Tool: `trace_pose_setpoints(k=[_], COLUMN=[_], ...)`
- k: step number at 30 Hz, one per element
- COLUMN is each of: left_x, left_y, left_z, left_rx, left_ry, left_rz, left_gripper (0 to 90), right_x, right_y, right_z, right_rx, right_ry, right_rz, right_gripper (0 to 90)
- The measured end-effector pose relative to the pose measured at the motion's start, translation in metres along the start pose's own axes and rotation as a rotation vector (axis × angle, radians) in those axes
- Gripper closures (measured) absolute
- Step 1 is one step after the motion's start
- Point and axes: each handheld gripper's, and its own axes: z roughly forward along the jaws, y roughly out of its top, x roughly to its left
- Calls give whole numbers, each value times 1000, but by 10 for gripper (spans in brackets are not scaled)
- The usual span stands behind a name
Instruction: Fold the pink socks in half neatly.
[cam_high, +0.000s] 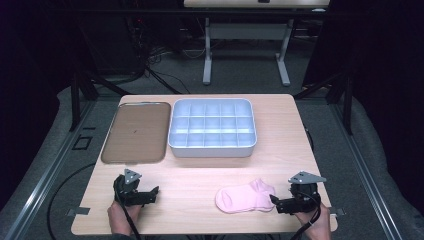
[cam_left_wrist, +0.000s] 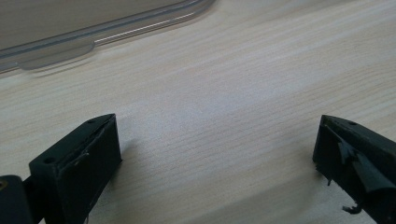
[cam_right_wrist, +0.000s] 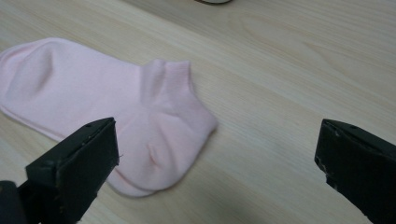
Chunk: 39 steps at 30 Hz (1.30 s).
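On the light wooden table (cam_high: 200, 175), the left gripper (cam_high: 150, 194) rests near the front left edge, held by a hand (cam_high: 120, 216) cut off at the bottom of the high view; in the left gripper view its jaws stand wide apart over bare wood with nothing between them. Beyond it, at the far left of the table, lies a flat brown tray (cam_high: 136, 132), of which the left gripper view catches just a blurred rim (cam_left_wrist: 107, 32) along its top edge. Just beside the tray to the right sits a pale blue divided box (cam_high: 212, 148), its compartments too small to read for contents. Toward the front right a pink ankle sock (cam_high: 245, 196) lies flat, its toe end pointing left. The right gripper (cam_high: 276, 203) sits just beside the sock's cuff end; its jaws are spread wide and grip nothing, one jaw overlapping the sock's heel (cam_right_wrist: 159, 140) in the right gripper view, and whether it touches cannot be told.
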Motion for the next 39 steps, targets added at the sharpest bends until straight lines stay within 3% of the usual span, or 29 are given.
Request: trace_pose_setpoints(k=[9,14,25,28,35,39], left_x=[0,0,0,0,0,0], left_y=[0,0,0,0,0,0], left_z=[0,0,0,0,0,0], left_rx=[-1,-1,-2,-2,-2,-2], left_ry=[2,1,1,1,1,1], left_rz=[-2,-4,-4,-4,-4,-3], left_gripper=[11,13,13,13,14,14], right_x=[25,45,68,71,75,75], right_y=[13,19,28,28,29,29], right_z=[13,19,45,50,63,66], right_rx=[17,38,98,113,153,176], right_ry=[52,67,149,149,151,130], right_rz=[-58,-131,-177,-184,-179,-178], right_gripper=[0,0,34,40,225,291])
